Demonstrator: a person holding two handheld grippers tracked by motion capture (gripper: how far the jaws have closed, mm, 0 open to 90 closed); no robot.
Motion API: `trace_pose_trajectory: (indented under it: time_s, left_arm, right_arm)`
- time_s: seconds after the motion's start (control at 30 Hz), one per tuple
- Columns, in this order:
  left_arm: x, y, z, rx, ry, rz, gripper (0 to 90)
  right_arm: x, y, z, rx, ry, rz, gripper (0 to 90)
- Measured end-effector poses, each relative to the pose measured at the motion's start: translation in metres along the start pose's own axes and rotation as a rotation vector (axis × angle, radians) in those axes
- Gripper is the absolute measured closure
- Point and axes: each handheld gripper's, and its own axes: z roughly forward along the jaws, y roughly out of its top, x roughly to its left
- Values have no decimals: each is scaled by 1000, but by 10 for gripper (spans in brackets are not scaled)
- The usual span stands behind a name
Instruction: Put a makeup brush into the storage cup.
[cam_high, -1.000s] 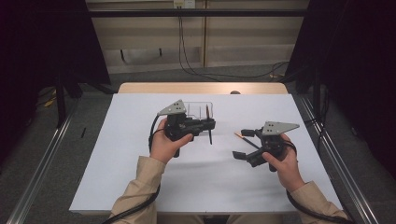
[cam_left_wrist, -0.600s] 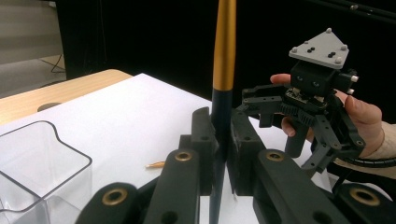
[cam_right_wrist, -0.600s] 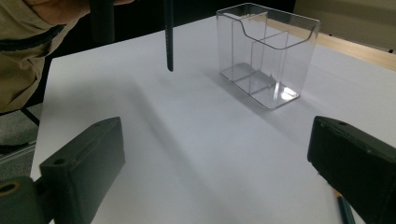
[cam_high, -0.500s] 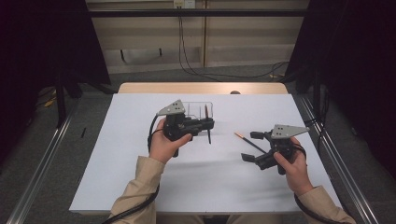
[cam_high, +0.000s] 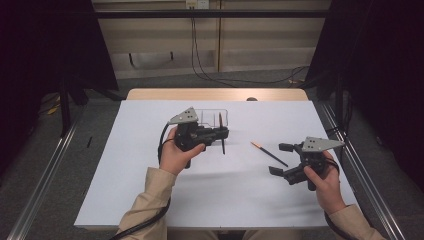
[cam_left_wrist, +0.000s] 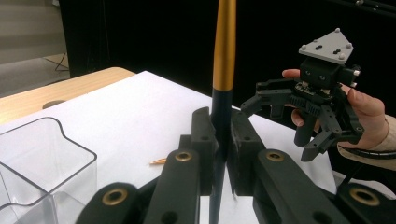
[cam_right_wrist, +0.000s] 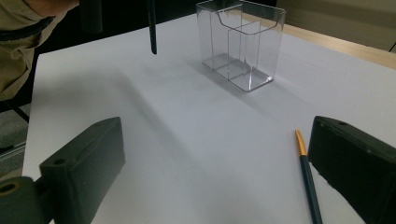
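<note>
Drawn back toward the tabletop's (cam_high: 150, 200) near right edge since a second ago, the right gripper (cam_high: 280, 159) hangs spread, a pen (cam_high: 269, 153) lying just beside its upper jaw, while the left gripper (cam_high: 223, 133) pinches a second pen (cam_left_wrist: 223, 70) upright, the clear holder (cam_high: 210, 116) just beyond it.

Light is soft and comes from overhead, so the white table (cam_high: 150, 190) is the one bright thing; everything around the table drops off to near black. Shadows are faint, just a pale smudge on the table under the left gripper (cam_high: 223, 134) and a soft streak near the clear holder (cam_right_wrist: 243, 42). No real glare, only thin highlights on the holder's edges. The high view is a bit soft and grainy. The close jaws in both gripper views are blurry.
</note>
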Motion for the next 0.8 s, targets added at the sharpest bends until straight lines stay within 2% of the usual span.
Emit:
trace_pose_trajectory:
  time_s: [0.57, 0.8]
  left_arm:
    - [1, -1, -3, 6, 12, -3, 831]
    - [2, -1, -5, 8, 20, 1, 831]
  right_arm:
    - [-3, -14, -15, 21, -21, 11, 33]
    - [-4, -20, -23, 12, -33, 14, 33]
